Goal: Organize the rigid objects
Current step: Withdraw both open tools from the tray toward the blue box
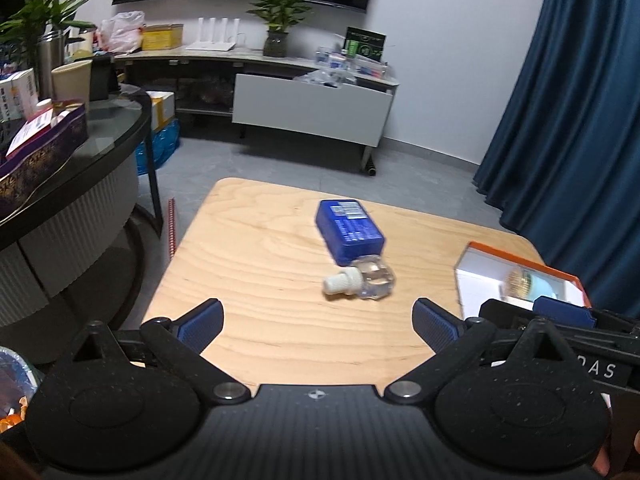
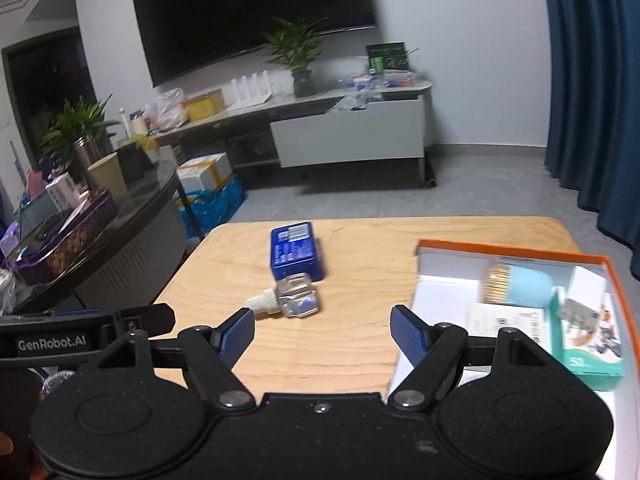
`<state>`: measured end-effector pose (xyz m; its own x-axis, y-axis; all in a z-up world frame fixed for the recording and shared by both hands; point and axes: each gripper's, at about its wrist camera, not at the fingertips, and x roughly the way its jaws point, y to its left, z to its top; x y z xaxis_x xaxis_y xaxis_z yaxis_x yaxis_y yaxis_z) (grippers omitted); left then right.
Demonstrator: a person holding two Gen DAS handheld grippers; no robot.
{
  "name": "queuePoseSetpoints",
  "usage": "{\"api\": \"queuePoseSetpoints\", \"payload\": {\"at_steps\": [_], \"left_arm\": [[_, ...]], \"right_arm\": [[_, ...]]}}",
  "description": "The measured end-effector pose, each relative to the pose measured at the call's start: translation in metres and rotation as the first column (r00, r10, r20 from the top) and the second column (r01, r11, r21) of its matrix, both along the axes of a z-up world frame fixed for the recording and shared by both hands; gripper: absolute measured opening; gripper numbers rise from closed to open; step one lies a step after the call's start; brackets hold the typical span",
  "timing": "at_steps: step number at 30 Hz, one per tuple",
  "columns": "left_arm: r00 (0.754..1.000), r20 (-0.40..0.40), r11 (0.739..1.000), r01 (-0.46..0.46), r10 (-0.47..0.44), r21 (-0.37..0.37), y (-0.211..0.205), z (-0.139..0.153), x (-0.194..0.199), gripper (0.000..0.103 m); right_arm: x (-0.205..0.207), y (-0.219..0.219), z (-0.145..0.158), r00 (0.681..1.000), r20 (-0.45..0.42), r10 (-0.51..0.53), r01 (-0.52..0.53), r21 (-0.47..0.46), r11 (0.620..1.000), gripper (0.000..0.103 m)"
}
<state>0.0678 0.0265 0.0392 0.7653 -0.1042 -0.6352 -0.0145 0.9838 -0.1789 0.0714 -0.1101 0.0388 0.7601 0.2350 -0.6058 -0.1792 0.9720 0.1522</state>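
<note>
Wooden table [image 1: 256,264] under both my grippers, light grain, rounded corners. Left gripper [image 1: 318,322] is spread wide with nothing between the blue pads [image 1: 202,324], bare wood showing in the gap. Right gripper [image 2: 322,334] is also released, wide gap, nothing gripped; its left pad tip sits just beside the bottle cap in the right wrist view, cannot tell if it touches. Blue box [image 1: 349,229] lies flat near the table middle, label with barcode facing up. Clear bottle [image 1: 360,280] with a white cap lies on its side, its glass end touching or just against the near end of the blue box, cap pointing toward the table's left side. Orange-rimmed box [image 2: 520,250] sits open on the right part of the table, white inside. In it: a light blue rounded object [image 2: 520,286] with a yellowish bristly end, a white carton [image 2: 506,316] with a barcode, a teal and white pack [image 2: 592,348], and a small white box [image 2: 586,282] at the far right. Blur on these, so no finer detail. In the left wrist view my right gripper's body crosses the lower right corner in front of the orange-rimmed box. Blue curtain [image 1: 560,100] hangs at right, a dark screen [image 2: 248,20] on the wall, a potted plant [image 1: 278,12] on the low cabinet behind.
</note>
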Motion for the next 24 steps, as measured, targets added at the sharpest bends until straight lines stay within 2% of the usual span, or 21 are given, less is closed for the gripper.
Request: {"api": "queuePoseSetpoints", "payload": {"at_steps": [20, 24], "left_arm": [[0.995, -0.049, 0.996, -0.086, 0.086, -0.017, 0.049, -0.027, 0.032, 0.103], [0.994, -0.059, 0.996, -0.092, 0.090, -0.023, 0.054, -0.032, 0.035, 0.103]], "right_arm": [[0.086, 0.057, -0.061, 0.981, -0.110, 0.161, -0.165, -0.032, 0.986, 0.089], [0.098, 0.064, -0.071, 0.979, -0.106, 0.177, -0.185, -0.072, 0.980, 0.089]]}}
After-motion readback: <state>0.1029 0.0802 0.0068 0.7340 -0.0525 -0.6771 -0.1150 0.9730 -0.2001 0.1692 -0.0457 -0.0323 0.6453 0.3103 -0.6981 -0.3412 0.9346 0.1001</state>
